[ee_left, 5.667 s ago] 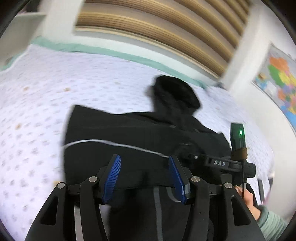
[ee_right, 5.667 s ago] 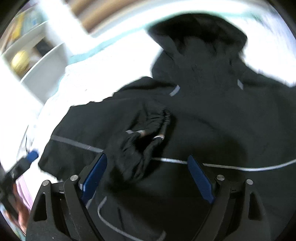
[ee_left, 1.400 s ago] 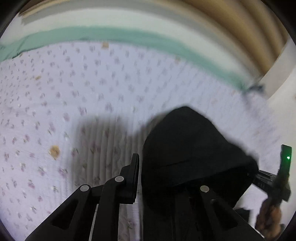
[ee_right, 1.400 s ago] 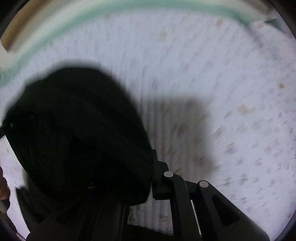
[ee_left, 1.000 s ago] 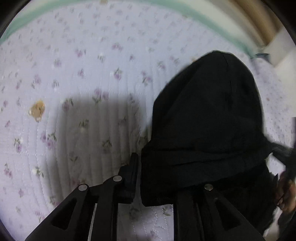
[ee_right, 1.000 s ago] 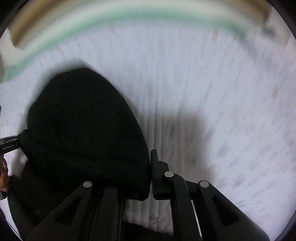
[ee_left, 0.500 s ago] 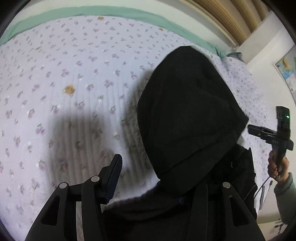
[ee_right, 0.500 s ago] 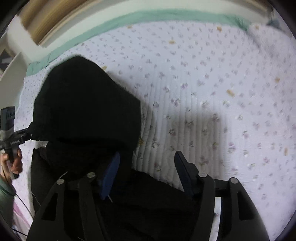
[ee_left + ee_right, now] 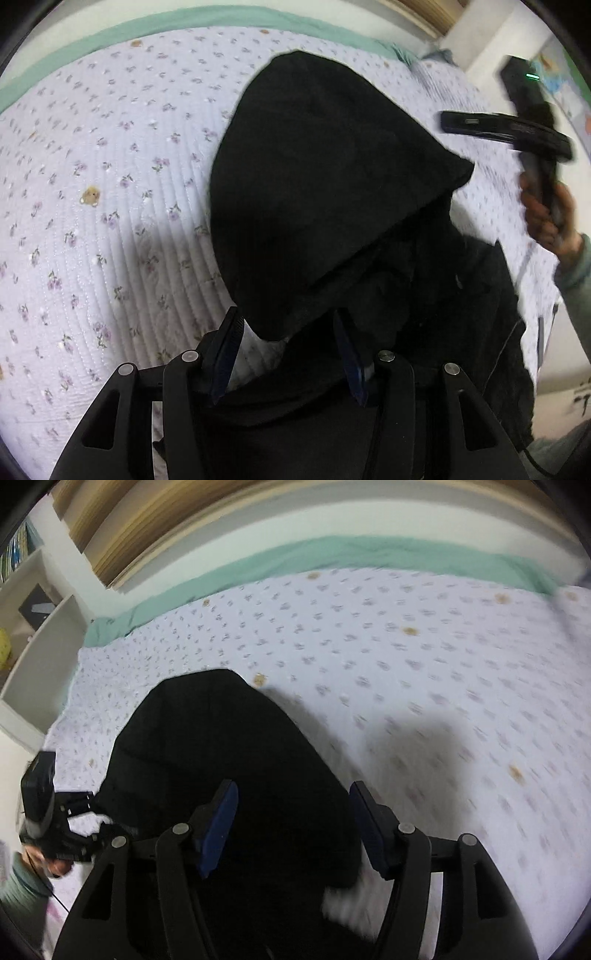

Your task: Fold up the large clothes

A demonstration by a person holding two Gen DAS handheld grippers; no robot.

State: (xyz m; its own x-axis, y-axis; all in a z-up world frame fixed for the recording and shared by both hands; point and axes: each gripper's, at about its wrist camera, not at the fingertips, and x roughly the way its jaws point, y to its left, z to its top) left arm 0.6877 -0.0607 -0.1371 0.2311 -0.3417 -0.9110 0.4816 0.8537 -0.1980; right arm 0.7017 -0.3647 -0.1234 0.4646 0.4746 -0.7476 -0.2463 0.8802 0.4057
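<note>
While both grippers gape, black hoodie [image 9: 332, 192] covers bedspread [image 9: 92, 184].

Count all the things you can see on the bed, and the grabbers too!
Black hoodie: 1
Flowery quilt: 1
Grabbers: 2, the left gripper and the right gripper, both with jaws open
Total: 4

A bedroom in a home. A bed [image 9: 424, 657] fills both views, covered with a quilted white spread printed with small purple flowers, a green sheet [image 9: 332, 559] showing along its far edge. Behind it stands a slatted wooden headboard [image 9: 155, 524]. A white shelf unit [image 9: 40, 653] holding books sits beside the bed, and a coloured poster [image 9: 561, 88] hangs on the wall.
</note>
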